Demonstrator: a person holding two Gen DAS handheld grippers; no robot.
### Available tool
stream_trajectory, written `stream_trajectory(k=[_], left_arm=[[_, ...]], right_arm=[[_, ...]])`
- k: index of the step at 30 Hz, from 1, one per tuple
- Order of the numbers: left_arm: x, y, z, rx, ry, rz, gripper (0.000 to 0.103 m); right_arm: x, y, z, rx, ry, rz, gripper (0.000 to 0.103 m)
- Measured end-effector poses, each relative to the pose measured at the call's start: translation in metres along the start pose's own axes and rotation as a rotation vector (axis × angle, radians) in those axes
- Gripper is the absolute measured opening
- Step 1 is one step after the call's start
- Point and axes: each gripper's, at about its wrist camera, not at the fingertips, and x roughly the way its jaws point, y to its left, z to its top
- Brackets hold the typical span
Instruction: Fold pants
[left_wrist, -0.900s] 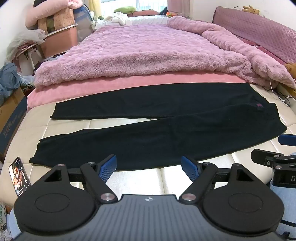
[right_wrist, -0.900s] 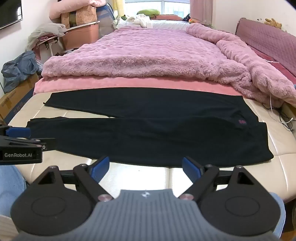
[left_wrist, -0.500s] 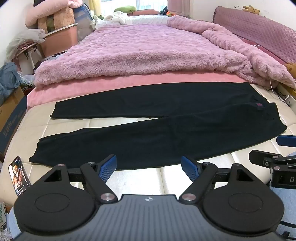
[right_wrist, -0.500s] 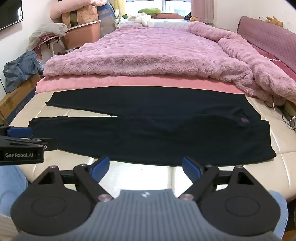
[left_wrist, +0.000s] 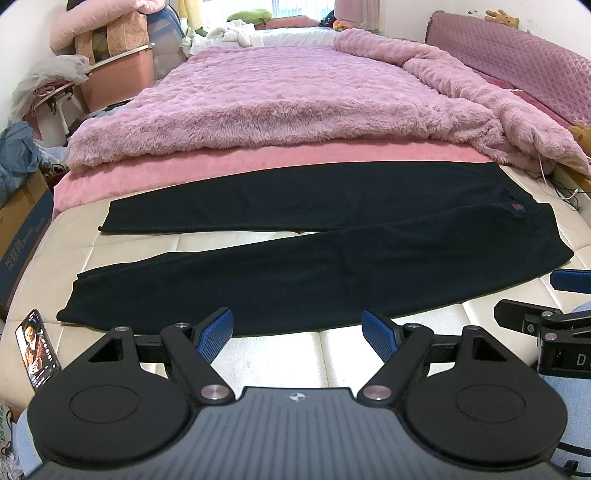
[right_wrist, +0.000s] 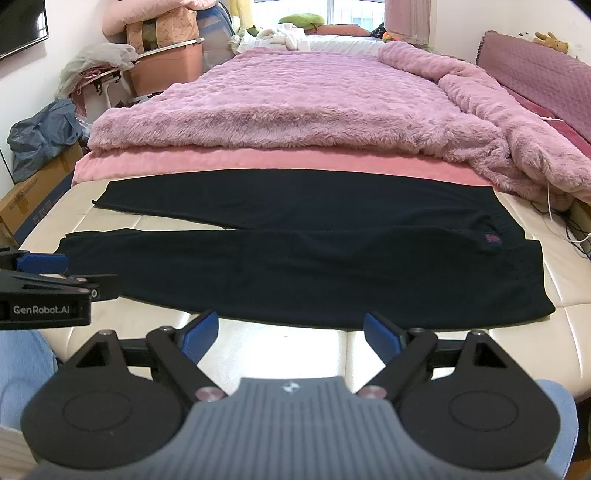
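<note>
Black pants (left_wrist: 317, 258) flat on bed, apparently unfolded, hand-held grippers apart.

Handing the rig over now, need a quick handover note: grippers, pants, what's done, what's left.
Left gripper: open, empty, hovering just short of the near edge of the pants.
Right gripper: open, empty, also at the near edge.
Pants: black, spread flat across the foot of the cream mattress, legs apart toward the left, waist at the right beside the pink blanket.
A phone lies at the mattress's left corner.
Done: pants laid out; no fold yet.
Left: bring one leg over the other, then fold lengthwise.
</note>
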Motion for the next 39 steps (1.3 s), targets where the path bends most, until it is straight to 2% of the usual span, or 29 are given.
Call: stream_trajectory(k=[39], left_arm=[[0.0003, 0.0009, 0.0016, -0.002, 0.006, -0.002, 0.093]], right_arm=[[0.003, -0.0001, 0.002, -0.003, 0.004, 0.0, 0.082]])
